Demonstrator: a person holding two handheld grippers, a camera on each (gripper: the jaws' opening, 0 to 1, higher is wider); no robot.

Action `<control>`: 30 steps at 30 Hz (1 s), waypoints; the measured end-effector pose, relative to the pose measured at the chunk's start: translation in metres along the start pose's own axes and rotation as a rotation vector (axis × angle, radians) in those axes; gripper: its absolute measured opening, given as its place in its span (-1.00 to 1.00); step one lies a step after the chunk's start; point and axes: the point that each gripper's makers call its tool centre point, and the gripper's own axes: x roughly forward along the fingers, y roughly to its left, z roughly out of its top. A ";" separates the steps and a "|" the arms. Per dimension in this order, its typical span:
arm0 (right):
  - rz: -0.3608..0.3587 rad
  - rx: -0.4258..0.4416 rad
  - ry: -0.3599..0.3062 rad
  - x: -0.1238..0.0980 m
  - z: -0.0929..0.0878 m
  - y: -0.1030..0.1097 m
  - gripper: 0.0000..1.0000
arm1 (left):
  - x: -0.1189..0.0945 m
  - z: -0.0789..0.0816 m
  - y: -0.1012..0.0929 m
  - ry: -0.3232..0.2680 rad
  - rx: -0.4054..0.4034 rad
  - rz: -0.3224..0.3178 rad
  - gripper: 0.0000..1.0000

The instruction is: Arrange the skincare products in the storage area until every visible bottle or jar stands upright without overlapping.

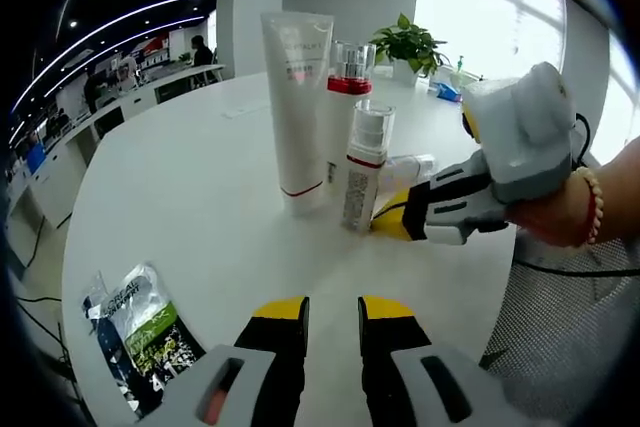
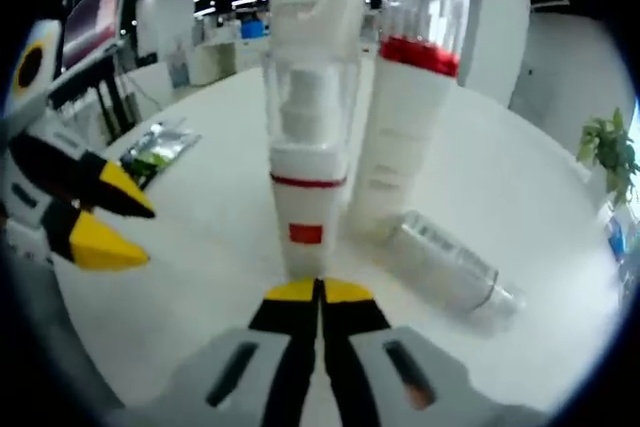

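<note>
While three containers stand upright on the worktop (image 1: 200, 207), a small bottle (image 2: 450, 267) lies toppled beside them; right hand-held gripper (image 2: 320, 292) sits closed nearby, left hand-held gripper (image 1: 333, 309) waits open.

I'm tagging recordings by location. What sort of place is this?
Probably an open-plan office or showroom: a large round white table, long white desks with people behind it, strip ceiling lights, and a potted plant by bright windows.
</note>
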 end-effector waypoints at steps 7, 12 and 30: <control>-0.006 0.056 -0.024 0.003 0.003 0.000 -1.00 | 0.001 -0.001 -0.001 0.007 0.006 -0.006 -0.60; 0.010 0.065 -0.031 0.004 0.005 0.009 -0.99 | 0.000 -0.001 0.000 0.008 0.000 -0.005 -0.60; 0.010 0.010 -0.096 0.011 0.015 0.018 -0.98 | -0.001 0.002 -0.003 0.004 0.001 -0.012 -0.60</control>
